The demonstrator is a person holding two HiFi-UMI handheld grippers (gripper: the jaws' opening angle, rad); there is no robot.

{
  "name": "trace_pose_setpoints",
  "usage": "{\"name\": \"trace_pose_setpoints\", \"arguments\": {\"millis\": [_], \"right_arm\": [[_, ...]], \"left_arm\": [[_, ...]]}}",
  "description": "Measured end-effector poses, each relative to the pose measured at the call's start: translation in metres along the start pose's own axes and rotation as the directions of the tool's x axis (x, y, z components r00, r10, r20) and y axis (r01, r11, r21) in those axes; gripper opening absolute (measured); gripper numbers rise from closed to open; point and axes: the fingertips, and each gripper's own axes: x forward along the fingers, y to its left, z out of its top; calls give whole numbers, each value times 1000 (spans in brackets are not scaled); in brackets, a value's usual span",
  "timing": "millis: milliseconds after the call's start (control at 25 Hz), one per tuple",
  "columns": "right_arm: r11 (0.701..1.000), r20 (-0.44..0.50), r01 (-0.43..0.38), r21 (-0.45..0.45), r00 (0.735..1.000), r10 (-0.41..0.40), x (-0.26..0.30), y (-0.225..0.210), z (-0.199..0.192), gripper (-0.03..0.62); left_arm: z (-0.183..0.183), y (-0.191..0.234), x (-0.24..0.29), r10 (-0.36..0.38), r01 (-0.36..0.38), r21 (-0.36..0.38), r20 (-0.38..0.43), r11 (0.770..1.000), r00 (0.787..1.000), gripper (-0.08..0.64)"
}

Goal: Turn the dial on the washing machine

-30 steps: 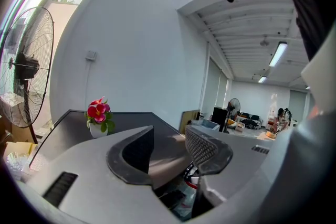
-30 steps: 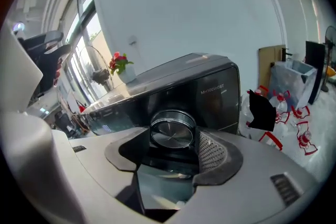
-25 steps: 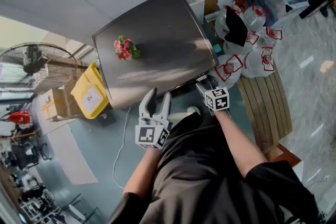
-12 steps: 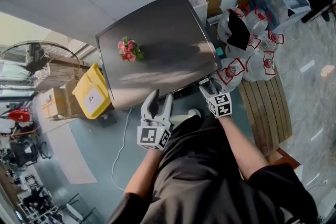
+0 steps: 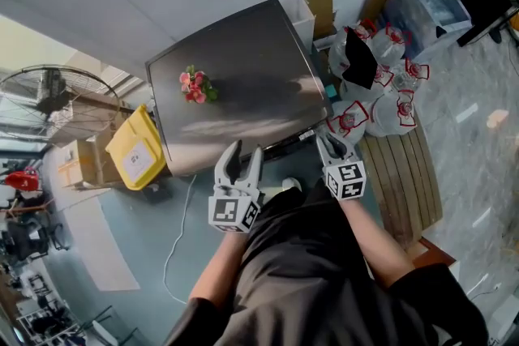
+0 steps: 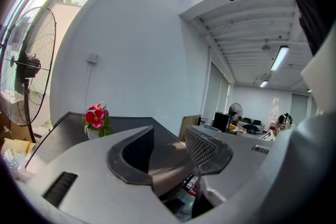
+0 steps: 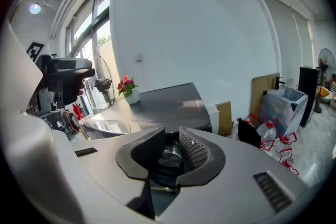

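Note:
The washing machine [image 5: 243, 69] has a steel top, with a small pot of red flowers [image 5: 195, 83] on it. My right gripper [image 5: 326, 142] is at the machine's front right corner. In the right gripper view its jaws [image 7: 171, 136] have just been closing and now clasp the round silver dial [image 7: 169, 157] on both sides. My left gripper [image 5: 243, 155] hovers in front of the machine's front edge, open with nothing between its jaws [image 6: 169, 136]. The flowers [image 6: 96, 117] show beyond it.
A yellow bin [image 5: 139, 143] stands left of the machine, a large fan [image 5: 49, 93] further left. Bags of bottles [image 5: 381, 85] and a wooden slatted bench [image 5: 401, 174] are to the right. A white cable [image 5: 182, 215] lies on the floor.
The right gripper has shifted slightly right along the machine's front corner, and its jaws look narrower. The left gripper stays where it was.

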Motion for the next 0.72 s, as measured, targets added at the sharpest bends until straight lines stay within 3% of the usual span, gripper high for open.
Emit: {"name": "trace_pose_setpoints", "arguments": {"millis": [120, 360, 720], "right_arm": [[1000, 26, 18, -8, 1000, -18, -19, -6, 25, 34], [999, 110, 30, -45, 994, -25, -48, -17, 90, 3], [981, 156, -61, -184, 984, 90, -65, -23, 179, 3]], "left_arm": [[5, -7, 5, 2, -1, -7, 16, 1000, 1000, 164], [19, -24, 15, 14, -13, -21, 37, 1000, 999, 155], [51, -52, 25, 59, -55, -48, 83, 997, 995, 86]]}}
